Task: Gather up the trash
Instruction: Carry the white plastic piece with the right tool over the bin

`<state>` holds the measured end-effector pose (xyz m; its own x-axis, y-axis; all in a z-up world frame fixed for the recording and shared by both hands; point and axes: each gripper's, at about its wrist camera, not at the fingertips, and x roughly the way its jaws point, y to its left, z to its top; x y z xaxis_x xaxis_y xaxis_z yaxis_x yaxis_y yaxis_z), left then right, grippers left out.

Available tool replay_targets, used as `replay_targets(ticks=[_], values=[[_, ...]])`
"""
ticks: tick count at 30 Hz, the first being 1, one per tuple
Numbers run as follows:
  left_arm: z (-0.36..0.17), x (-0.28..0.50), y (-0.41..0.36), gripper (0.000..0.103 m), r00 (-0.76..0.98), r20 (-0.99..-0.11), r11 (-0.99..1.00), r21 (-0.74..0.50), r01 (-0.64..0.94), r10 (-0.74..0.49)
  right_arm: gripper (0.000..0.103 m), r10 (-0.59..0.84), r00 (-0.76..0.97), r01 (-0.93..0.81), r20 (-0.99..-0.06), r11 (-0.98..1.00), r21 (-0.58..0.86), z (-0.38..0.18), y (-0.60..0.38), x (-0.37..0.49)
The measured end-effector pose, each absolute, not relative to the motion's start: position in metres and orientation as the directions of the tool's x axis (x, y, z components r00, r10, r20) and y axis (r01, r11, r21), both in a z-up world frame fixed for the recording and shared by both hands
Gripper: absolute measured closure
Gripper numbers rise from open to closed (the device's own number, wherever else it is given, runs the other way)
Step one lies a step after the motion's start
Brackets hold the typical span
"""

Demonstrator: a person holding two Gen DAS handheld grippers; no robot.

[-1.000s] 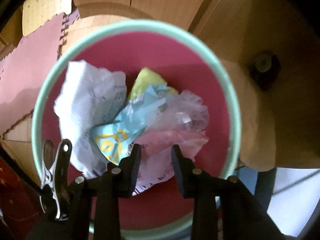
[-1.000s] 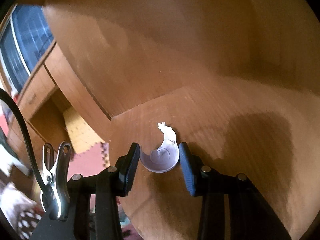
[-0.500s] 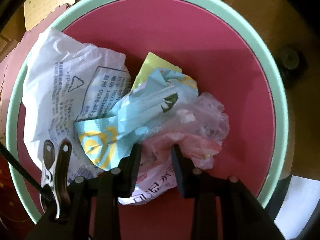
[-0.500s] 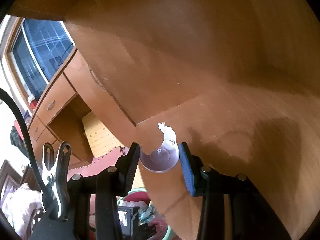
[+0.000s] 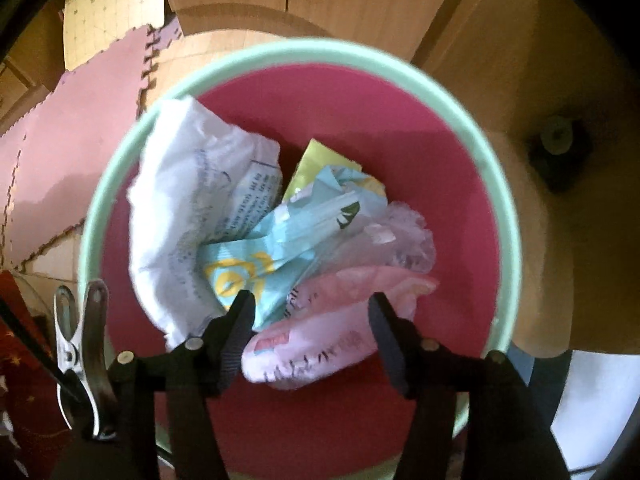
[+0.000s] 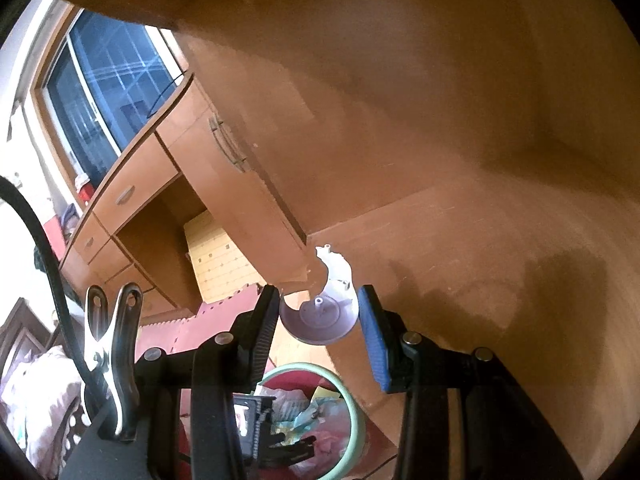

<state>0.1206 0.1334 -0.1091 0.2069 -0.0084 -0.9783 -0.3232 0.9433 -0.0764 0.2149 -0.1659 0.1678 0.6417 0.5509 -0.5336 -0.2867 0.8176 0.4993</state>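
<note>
The left tool [image 5: 310, 322] points down into the pink bin with the green rim [image 5: 505, 216]; its jaws are opening, and the pink wrapper [image 5: 320, 344] lies loose between them at 6 o'clock of the bin, on the other crumpled wrappers. The right tool [image 6: 318, 314] is clenched on a broken white plastic piece [image 6: 322, 316] above the worktop [image 6: 480, 240].

bin [image 5: 505, 216]: smooth plastic, green rim | wrappers [image 5: 280, 252]: crinkly shiny plastic | broken cup [image 6: 326, 316]: thin white plastic | desk [image 6: 460, 128]: smooth wood
</note>
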Motion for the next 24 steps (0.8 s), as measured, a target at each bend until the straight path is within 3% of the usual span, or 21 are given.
replay_targets(ticks=[16, 24], values=[[0.014, 0.057, 0.145, 0.040, 0.357, -0.934, 0.956, -0.082, -0.283, 0.026, 0.062, 0.618, 0.539, -0.422, -0.573, 0.786, 0.452, 0.157, -0.108, 0.185], [0.034, 0.035, 0.161, 0.040, 0.418, -0.907, 0.941, -0.094, -0.325, 0.053, 0.062, 0.626, 0.467, -0.475, -0.625, 0.774, 0.419, 0.136, -0.067, 0.175]])
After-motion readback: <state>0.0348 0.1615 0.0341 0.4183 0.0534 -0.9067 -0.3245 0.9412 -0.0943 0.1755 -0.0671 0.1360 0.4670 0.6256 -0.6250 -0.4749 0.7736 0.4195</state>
